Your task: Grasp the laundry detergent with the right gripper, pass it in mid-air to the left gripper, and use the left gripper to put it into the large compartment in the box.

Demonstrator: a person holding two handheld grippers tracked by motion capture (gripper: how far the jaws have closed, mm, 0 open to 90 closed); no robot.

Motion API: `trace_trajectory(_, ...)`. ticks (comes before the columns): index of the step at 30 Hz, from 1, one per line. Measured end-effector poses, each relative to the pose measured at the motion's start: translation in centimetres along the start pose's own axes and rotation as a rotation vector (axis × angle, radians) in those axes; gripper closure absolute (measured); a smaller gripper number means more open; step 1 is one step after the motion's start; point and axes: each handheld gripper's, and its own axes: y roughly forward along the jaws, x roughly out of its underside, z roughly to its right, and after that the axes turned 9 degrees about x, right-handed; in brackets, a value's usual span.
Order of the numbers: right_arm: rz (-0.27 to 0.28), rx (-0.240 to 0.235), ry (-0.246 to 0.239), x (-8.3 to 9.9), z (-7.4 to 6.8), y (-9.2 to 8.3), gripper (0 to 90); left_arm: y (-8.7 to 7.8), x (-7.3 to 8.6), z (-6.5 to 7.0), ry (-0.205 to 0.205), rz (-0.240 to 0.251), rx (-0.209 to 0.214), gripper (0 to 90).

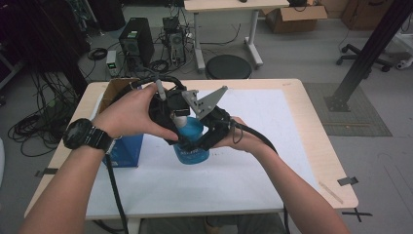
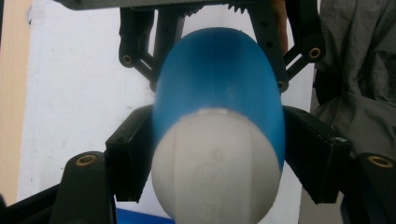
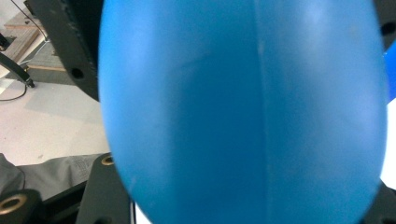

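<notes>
Clearly, the job in hand is opening the blue bottle, which is standing near the middle of the table, toward its left edge beside a blue box. Doing it well means holding the body still while the white cap is turned squarely, not tilted. The right gripper is clamping the body. The left gripper is sitting narrow around the cap, seemingly pressing it, though blur hides the contact.

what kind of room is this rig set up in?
Most likely a lab or engineering workshop, not a home. Behind the table a computer tower stands on the floor among loose cables, an open cardboard box sits by a second desk, and a black framing strut rises at right.
</notes>
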Motion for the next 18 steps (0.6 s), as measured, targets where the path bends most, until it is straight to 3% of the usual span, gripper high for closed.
trace_trajectory(18, -0.007, -0.007, 0.0, 0.11, -0.05, 0.0, 42.6, -0.04, -0.46, -0.2, -0.023, -0.01, 0.013, 37.9)
